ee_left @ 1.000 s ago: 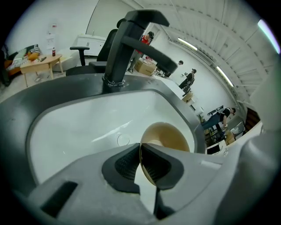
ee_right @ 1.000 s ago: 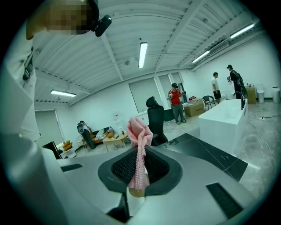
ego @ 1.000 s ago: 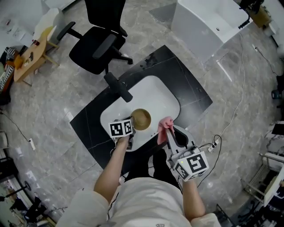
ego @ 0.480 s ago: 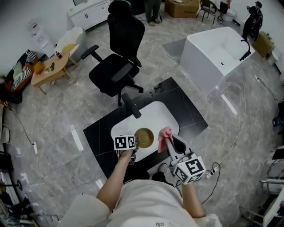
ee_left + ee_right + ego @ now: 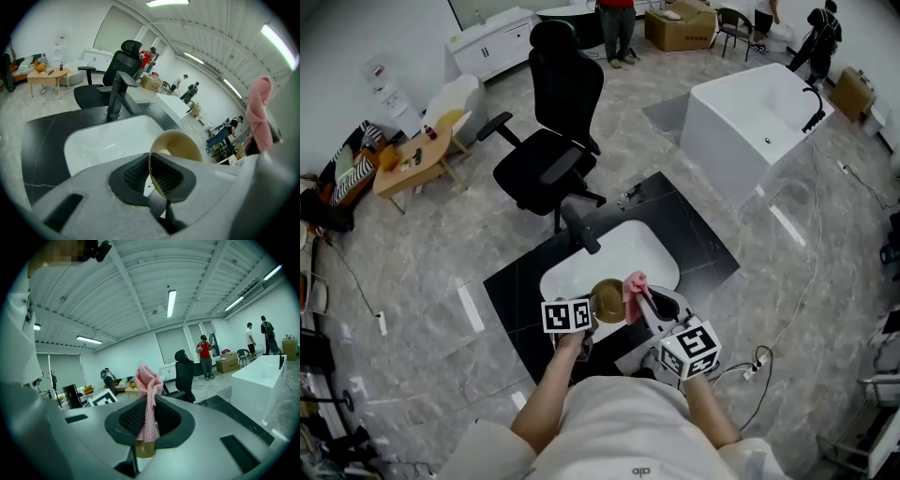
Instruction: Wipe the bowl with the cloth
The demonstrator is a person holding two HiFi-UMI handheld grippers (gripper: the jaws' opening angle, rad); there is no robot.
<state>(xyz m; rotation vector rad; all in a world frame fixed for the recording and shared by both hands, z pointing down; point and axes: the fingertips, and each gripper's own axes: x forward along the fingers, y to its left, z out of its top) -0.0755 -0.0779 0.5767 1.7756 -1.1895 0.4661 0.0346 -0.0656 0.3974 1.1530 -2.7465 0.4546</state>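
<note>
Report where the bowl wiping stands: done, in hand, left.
Done: both things are picked up. The left gripper is shut on the rim of the bowl, holding it over the sink. The right gripper is shut on the pink cloth. In hand: the pink cloth is close beside the bowl; contact cannot be told. Left: the wiping itself, inside and rim.

Left hand-held gripper (image 5: 591, 317), right hand-held gripper (image 5: 642, 302) side by side (jaws tight).
</note>
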